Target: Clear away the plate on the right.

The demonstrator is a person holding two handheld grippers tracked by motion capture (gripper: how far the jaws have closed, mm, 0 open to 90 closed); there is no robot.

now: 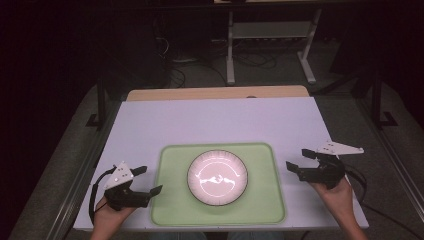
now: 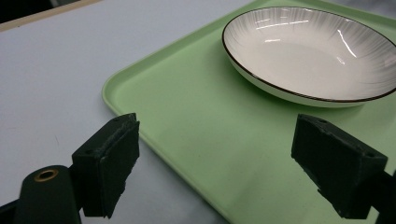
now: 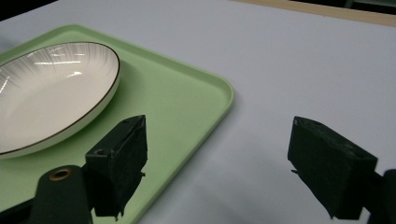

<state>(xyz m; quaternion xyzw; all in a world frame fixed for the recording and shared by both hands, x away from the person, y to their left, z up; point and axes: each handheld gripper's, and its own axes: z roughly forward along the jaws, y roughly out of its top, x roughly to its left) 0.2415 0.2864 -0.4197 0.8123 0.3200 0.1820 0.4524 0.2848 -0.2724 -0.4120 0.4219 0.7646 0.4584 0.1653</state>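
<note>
A white plate (image 1: 217,177) with a dark rim sits in the middle of a light green tray (image 1: 170,210) on the white table. My left gripper (image 1: 149,180) hovers at the tray's left edge, jaws open and empty; in the left gripper view the tray's corner (image 2: 196,135) lies between the jaws and the plate (image 2: 308,51) lies beyond. My right gripper (image 1: 300,160) is just right of the tray, open and empty. In the right gripper view the tray's corner (image 3: 187,102) and the plate (image 3: 51,88) sit to the left.
The white tabletop (image 1: 215,120) stretches bare behind the tray, with a wooden strip (image 1: 215,93) along its far edge. Metal frame rails run down both table sides. Desk legs (image 1: 230,55) and cables stand on the dark floor beyond.
</note>
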